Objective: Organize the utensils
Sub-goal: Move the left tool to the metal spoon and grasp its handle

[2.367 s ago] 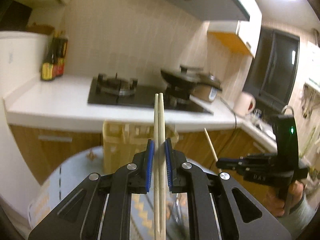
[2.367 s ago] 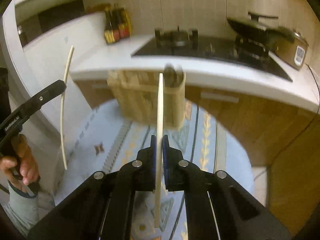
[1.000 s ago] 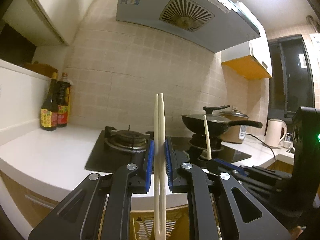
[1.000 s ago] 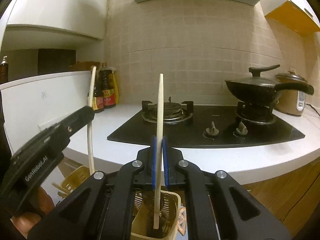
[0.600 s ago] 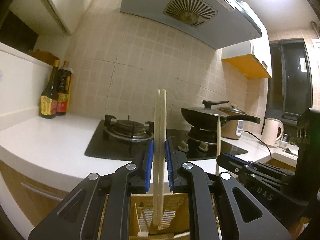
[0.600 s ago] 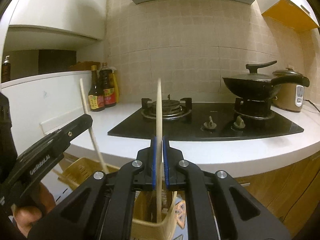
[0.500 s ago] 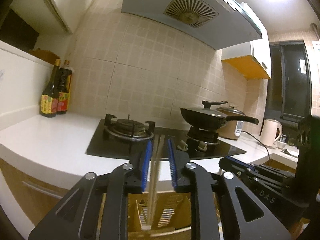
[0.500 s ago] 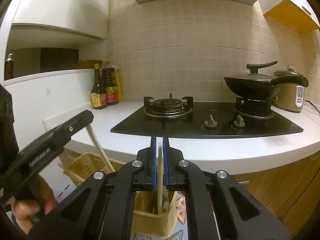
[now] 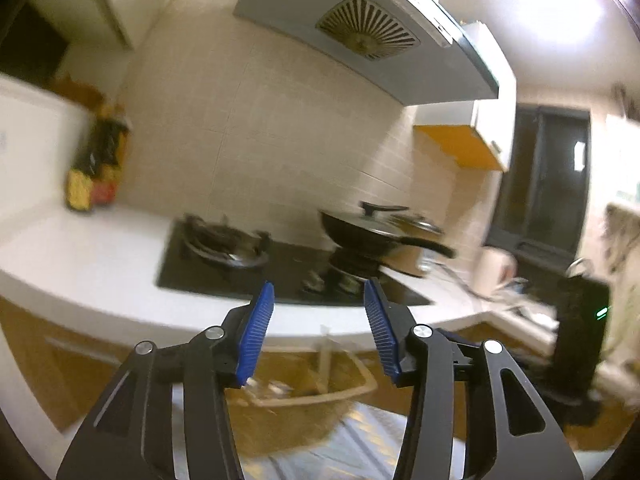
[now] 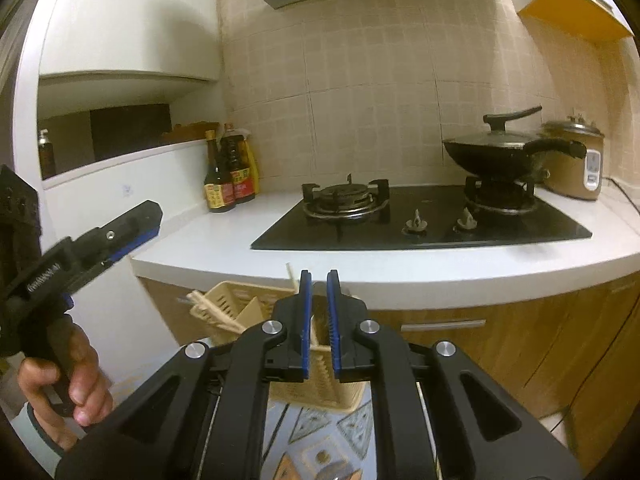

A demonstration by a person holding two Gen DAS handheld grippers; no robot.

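Your left wrist view is heavily motion-blurred: the bottles [image 9: 94,168] at 9 o'clock, the wok [image 9: 372,232] and the stove [image 9: 228,244] smear, while the left hand-held gripper [image 9: 318,328] stays sharp. A ceiling light [image 9: 560,4] at 1 o'clock blows out to white glare. Your right wrist view is sharp and evenly lit in warm, moderate light; the wall tiles [image 10: 360,92] read clearly. Both views bend straight lines toward the rim and darken to black in the corners.
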